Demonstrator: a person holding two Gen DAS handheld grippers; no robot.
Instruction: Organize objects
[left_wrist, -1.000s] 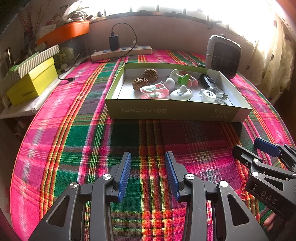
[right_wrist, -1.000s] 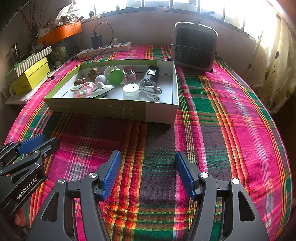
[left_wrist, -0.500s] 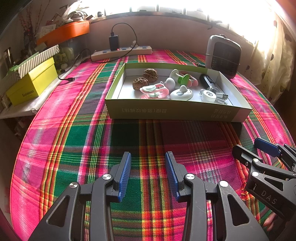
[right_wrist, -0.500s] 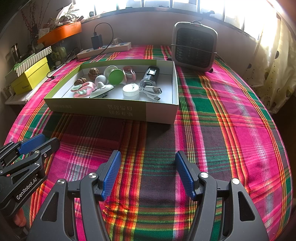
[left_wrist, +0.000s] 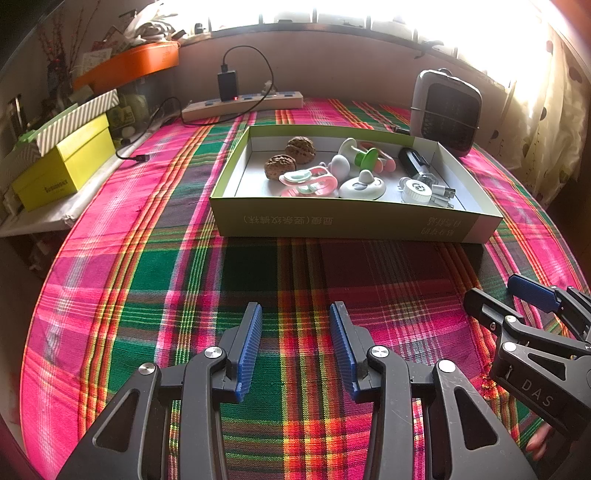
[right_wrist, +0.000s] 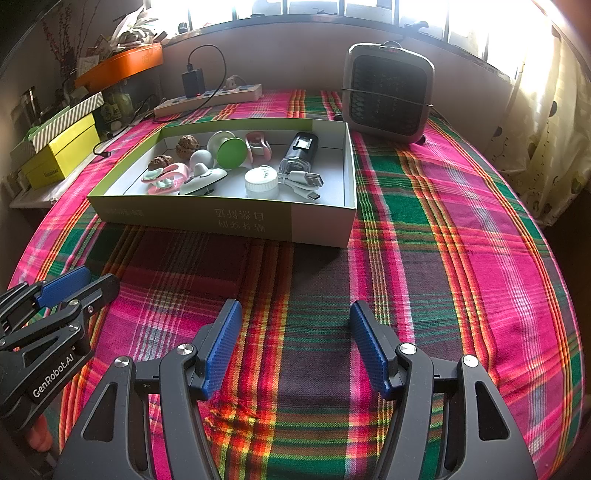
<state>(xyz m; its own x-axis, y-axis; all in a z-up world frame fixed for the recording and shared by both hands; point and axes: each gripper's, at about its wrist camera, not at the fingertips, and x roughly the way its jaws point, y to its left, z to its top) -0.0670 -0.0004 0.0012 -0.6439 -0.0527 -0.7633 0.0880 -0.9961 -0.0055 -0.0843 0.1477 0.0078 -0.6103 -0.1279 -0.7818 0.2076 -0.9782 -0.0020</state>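
A shallow green-and-white box (left_wrist: 332, 223) (right_wrist: 221, 218) sits on the plaid tablecloth ahead of both grippers. Inside lie two walnuts (left_wrist: 300, 149), a pink-and-mint clip (left_wrist: 310, 181), a green-and-white piece (right_wrist: 231, 152), a white round cap (right_wrist: 261, 182), a black device (right_wrist: 304, 146) and a white USB cable (right_wrist: 306, 182). My left gripper (left_wrist: 295, 325) hovers open over bare cloth, nothing between its blue pads. My right gripper (right_wrist: 295, 325) stands open beside it, wider, also holding nothing. Each gripper shows at the edge of the other's view.
A grey fan heater (right_wrist: 386, 96) stands behind the box at the right. A power strip with a black charger (left_wrist: 242, 101) lies along the back wall. Yellow and striped boxes (left_wrist: 62, 170) sit on a side shelf at the left. A curtain (right_wrist: 546, 147) hangs at the right.
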